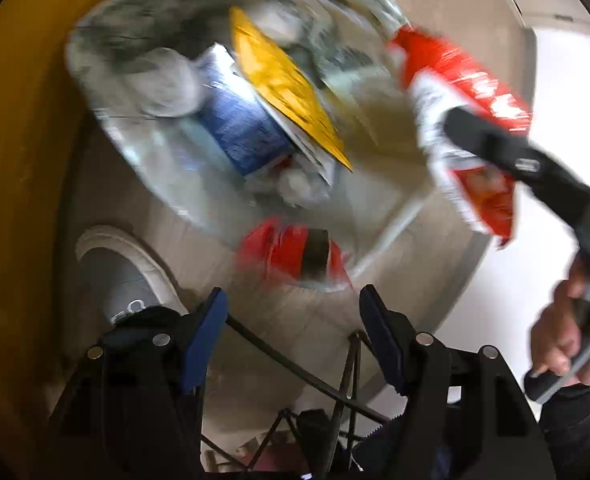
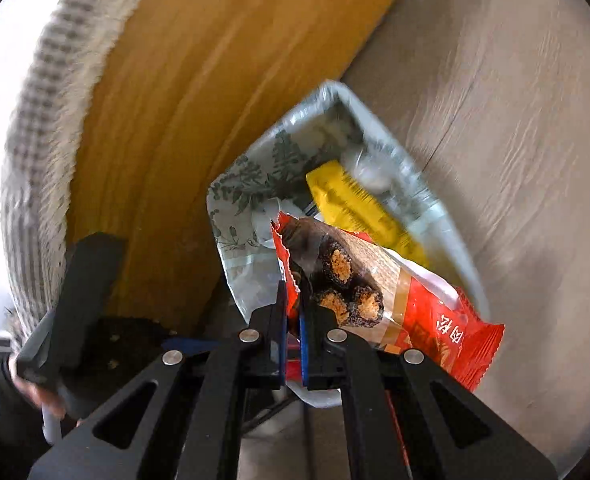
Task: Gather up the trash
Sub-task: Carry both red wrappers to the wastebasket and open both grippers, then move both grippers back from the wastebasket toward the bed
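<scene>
The red snack wrapper [image 2: 423, 312] you carry hangs over the open bin bag [image 2: 251, 184], pinched at its torn corner by your right gripper [image 2: 293, 292], whose fingers are clamped on it. Your left gripper [image 1: 293, 312] stands spread with nothing between its pads, and just beyond it a second red wrapper [image 1: 295, 252] shows at the bag's near rim (badly blurred). Inside lie a yellow packet [image 1: 287, 84] and a blue one [image 1: 243, 128], beside a grey shoe [image 1: 123, 276] on the floor.
</scene>
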Demonstrator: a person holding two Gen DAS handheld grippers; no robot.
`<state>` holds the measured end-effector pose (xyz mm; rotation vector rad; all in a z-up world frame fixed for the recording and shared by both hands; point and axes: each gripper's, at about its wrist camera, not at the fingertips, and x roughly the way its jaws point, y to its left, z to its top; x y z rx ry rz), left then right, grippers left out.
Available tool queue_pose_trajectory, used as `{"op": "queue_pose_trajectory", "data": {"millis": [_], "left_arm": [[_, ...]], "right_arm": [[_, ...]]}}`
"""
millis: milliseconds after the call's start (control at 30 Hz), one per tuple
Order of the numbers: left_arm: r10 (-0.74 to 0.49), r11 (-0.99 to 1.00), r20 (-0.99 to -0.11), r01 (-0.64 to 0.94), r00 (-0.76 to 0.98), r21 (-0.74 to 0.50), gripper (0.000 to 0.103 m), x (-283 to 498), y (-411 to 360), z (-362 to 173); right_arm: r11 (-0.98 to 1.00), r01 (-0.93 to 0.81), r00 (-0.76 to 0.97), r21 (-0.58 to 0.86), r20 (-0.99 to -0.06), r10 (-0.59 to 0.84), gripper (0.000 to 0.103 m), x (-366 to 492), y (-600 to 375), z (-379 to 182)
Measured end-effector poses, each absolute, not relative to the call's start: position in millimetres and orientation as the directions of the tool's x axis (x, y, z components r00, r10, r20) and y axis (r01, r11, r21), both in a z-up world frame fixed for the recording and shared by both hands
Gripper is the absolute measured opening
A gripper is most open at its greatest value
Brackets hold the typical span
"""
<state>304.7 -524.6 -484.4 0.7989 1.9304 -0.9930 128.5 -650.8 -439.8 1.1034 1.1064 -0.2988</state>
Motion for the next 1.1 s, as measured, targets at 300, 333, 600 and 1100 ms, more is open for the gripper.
{"op": "queue_pose_trajectory", "data": {"millis": [300, 333, 600, 1100], "left_arm": [[-0.047, 0.568, -0.908, 0.737, -0.416, -0.367, 0.071, 343, -503, -418], [-0.075, 0.571, -0.906, 0.727, -0.416, -0.381, 0.072, 345, -499, -410], [-0.140, 0.574, -0.902, 0.708, -0.409, -0.411, 0.072, 343, -491, -388], [-0.504, 0.492, -0.826, 0.702, -0.252, -0.515, 0.072, 366, -442, -241]], "right_arm": [[0.414, 0.783, 0.377, 0.464, -0.884, 0.276, 0.081, 141, -664, -492], [0.407, 0.790, 0.385, 0.459, -0.887, 0.254, 0.082, 138, -665, -487], [0.480, 0.792, 0.334, 0.377, -0.926, 0.177, 0.081, 127, -657, -449], [0.666, 0.730, 0.333, 0.152, -0.931, -0.152, 0.082, 131, -617, -296]]}}
